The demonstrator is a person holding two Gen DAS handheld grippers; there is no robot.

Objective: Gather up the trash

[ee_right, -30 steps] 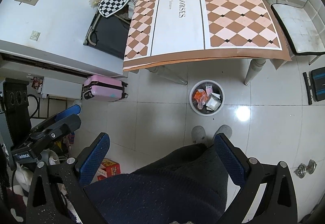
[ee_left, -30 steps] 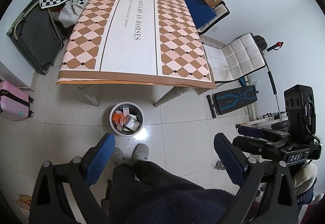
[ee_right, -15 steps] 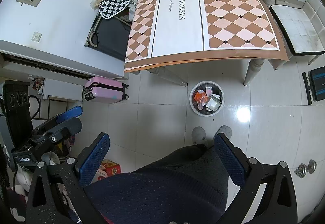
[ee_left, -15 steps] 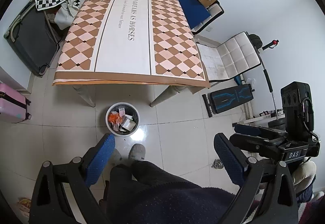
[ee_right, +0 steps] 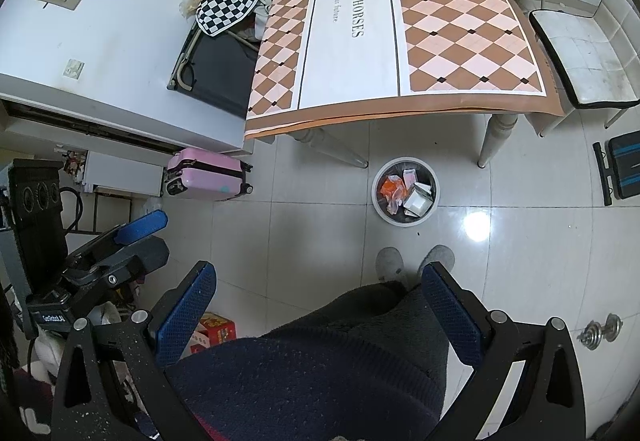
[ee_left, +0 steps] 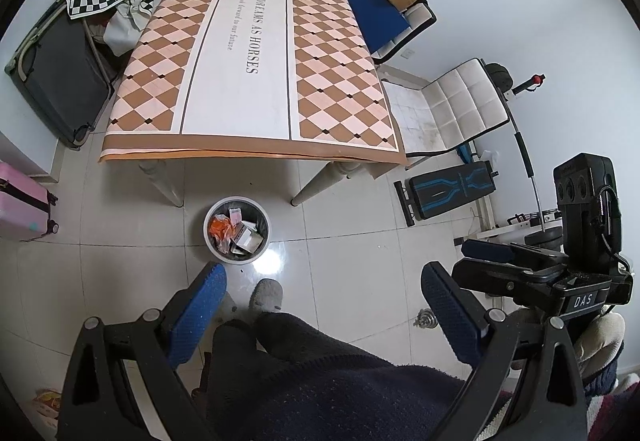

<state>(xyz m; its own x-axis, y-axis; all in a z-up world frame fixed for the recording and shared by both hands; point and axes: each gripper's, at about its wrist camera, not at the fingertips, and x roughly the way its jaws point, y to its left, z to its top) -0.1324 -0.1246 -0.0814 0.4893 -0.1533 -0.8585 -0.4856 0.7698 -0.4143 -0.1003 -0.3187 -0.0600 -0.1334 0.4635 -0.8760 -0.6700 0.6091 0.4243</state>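
Left gripper (ee_left: 322, 295) and right gripper (ee_right: 318, 293) are hanging high over the floor, jaws spread, holding nothing. The bin (ee_left: 236, 230) is standing on the tiles just near of the table (ee_left: 256, 73), holding wrappers and cartons. Slippered feet (ee_right: 416, 261) are standing just near of it.

Bright, even light, glare on the floor (ee_left: 276, 261) (fisheye-bent, dark-cornered edges).
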